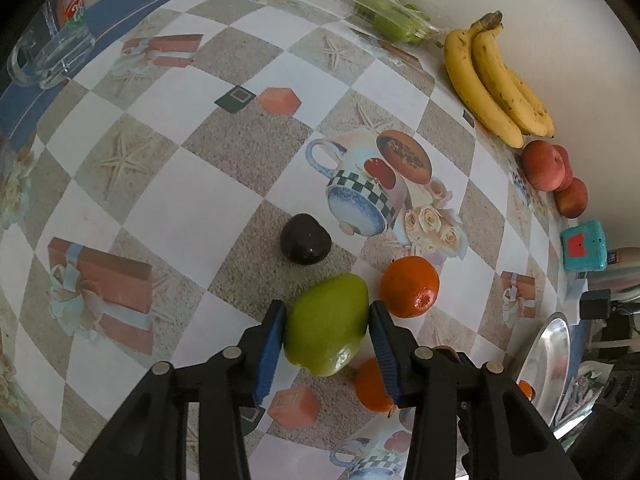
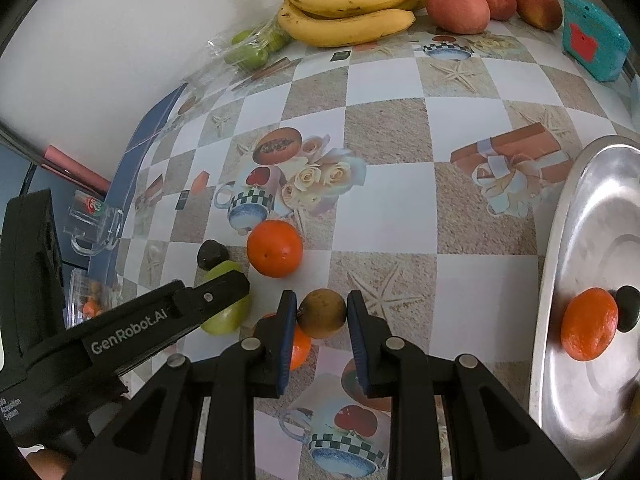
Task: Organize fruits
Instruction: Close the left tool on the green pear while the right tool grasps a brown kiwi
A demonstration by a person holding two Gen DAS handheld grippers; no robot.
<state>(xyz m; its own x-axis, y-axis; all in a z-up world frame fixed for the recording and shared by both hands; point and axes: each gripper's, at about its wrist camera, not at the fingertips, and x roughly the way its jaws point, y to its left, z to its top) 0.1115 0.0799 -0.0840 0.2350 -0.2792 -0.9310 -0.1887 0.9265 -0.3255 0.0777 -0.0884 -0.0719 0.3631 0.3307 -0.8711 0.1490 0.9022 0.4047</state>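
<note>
Green fruit (image 1: 326,324), pear-shaped and glossy, sits low and centre in the left wrist view between the blue pads (image 1: 272,344) of the left gripper (image 1: 327,314); both pads lie against its sides, yet whether they press on it or merely flank it cannot be told from this picture. Beside it, to the right, rests an orange (image 1: 410,286) on the checkered tablecloth (image 1: 192,216), with a second orange (image 1: 370,386) partly hidden behind the right finger. Above the green fruit, apart from it, lies a dark round fruit (image 1: 305,245). Along the upper right edge run a bunch of bananas (image 1: 496,80), red apples (image 1: 546,166) below them, and small green fruits in a clear bag (image 1: 390,14) toward the top. A glass mug (image 1: 52,52) stands at upper left; a teal box (image 1: 584,250) sits at right.

In the right wrist view, the right gripper (image 2: 322,312) is clenched on a small brown round fruit (image 2: 322,314), low and centre, its pads touching both sides. At lower left the left gripper's black body crosses over the green fruit. A metal plate (image 2: 592,208) fills the right edge, bearing an orange (image 2: 589,323) with a dark fruit (image 2: 628,307) touching it.
</note>
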